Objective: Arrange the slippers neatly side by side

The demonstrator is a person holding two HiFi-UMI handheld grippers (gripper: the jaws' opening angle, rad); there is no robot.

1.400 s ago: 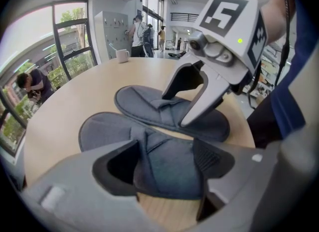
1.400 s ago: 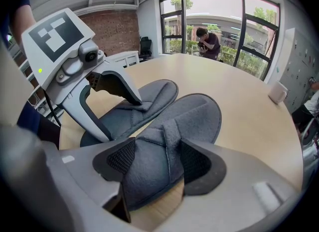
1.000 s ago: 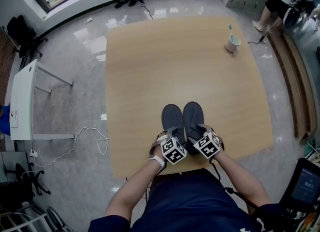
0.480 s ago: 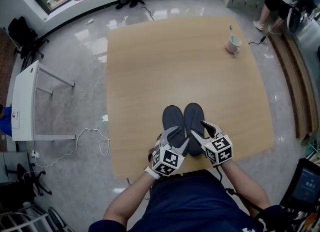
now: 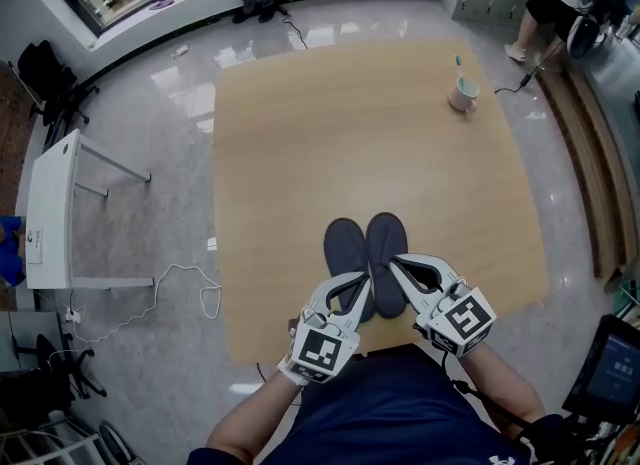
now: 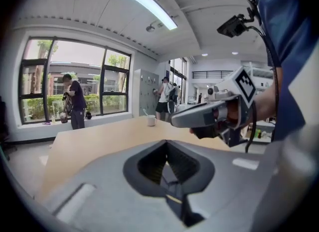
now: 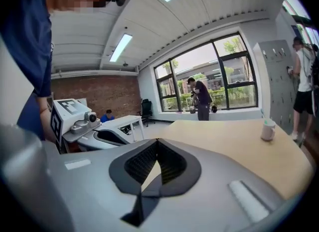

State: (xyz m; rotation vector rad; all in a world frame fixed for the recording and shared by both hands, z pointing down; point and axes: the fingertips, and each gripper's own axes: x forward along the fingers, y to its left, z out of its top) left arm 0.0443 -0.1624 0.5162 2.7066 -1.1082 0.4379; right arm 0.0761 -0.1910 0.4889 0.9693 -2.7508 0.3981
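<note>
Only the head view shows the slippers [image 5: 365,251]: a dark pair, side by side and touching, at the table's [image 5: 300,153] near edge, long axes parallel, toes pointing away from the person. The gripper views look across the tabletop to the mug [image 7: 267,130] near the far corner. The left gripper [image 5: 366,277] and right gripper [image 5: 392,261] hang over the heels, jaws just closed tip to tip, nothing between them.
</note>
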